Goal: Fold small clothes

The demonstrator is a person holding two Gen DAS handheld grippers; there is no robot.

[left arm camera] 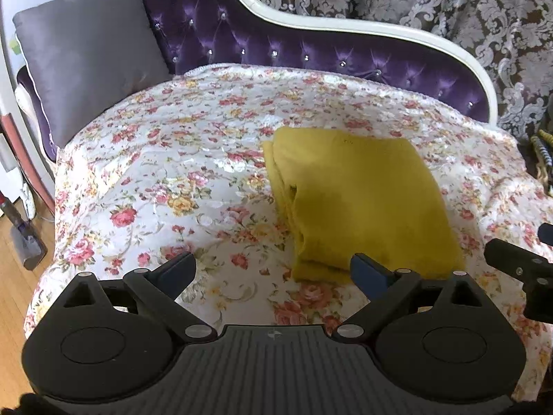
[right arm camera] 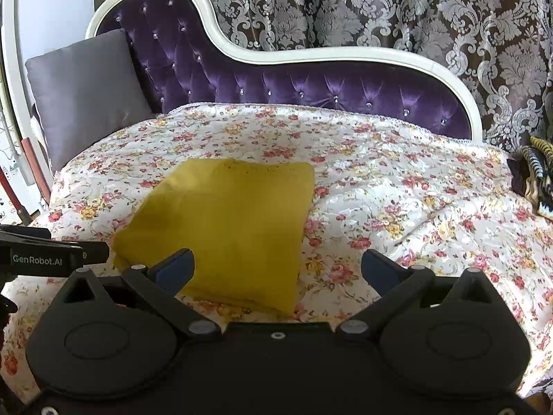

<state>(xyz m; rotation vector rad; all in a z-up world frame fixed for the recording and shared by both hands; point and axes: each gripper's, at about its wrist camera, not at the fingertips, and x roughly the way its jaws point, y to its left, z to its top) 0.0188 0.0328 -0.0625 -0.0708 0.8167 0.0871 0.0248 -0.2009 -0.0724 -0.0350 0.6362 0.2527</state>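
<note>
Here the yellow garment (left arm camera: 359, 200) lies folded into a thick rectangle on the floral cover (left arm camera: 172, 159) of the purple tufted chaise (left arm camera: 262, 38), and everything else sits around that rectangle. The left gripper (left arm camera: 273, 269) hangs at the garment's near edge, its 2 fingers (left arm camera: 368, 271) spread wide and released, grasping nothing; 1 blue pad overlaps the garment's near corner in the left wrist view, though contact cannot be told. The right gripper (right arm camera: 276, 268) hovers at the same near edge, its fingers (right arm camera: 174, 269) likewise spread and empty, 1 over the yellow cloth and the other over bare floral cover to the garment's right. The stacked layers show along the garment's left side. A grey cushion (left arm camera: 86, 52) leans against the chaise back, well apart from the garment on its far left. A damask curtain (right arm camera: 380, 3) hangs behind the chaise, beyond the garment.
</note>
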